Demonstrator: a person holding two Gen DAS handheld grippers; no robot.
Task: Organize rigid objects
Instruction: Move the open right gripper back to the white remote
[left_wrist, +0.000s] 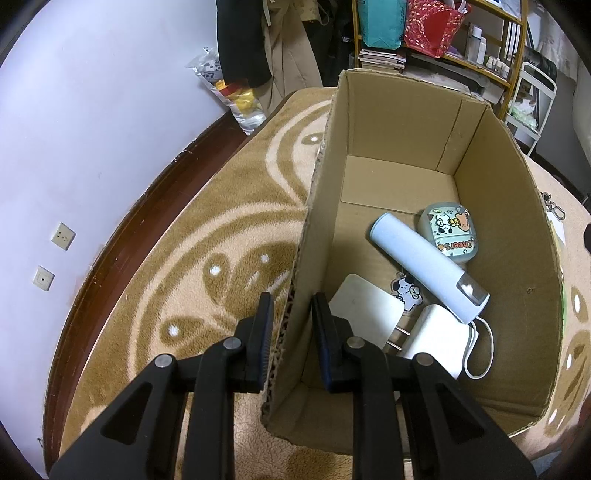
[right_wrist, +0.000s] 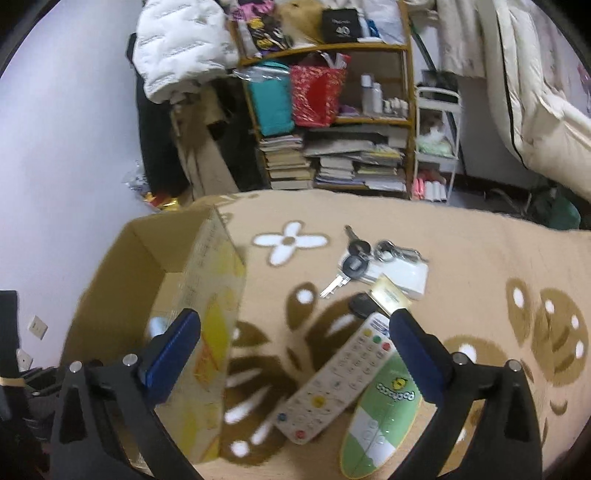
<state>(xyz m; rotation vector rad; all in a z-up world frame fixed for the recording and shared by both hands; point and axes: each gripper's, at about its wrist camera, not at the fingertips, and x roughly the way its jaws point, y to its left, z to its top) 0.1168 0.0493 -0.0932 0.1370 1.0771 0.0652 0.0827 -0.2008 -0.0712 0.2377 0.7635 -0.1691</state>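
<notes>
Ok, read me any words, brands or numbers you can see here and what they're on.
"cheers": on the cartoon case in the cardboard box.
"40": on the black bag on the top shelf.
Green oval remote: bubble-letter logo, too blurred to read.
White remote: button markings too small.

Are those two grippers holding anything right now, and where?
The left gripper pinches the cardboard box by its side wall's top edge. The right gripper is open, holding nothing.

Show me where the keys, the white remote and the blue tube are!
keys (right_wrist: 349, 264), right wrist view, on the round black key head.
white remote (right_wrist: 334, 384), right wrist view, middle of its button face.
blue tube (left_wrist: 417, 262), left wrist view, middle of its body.
</notes>
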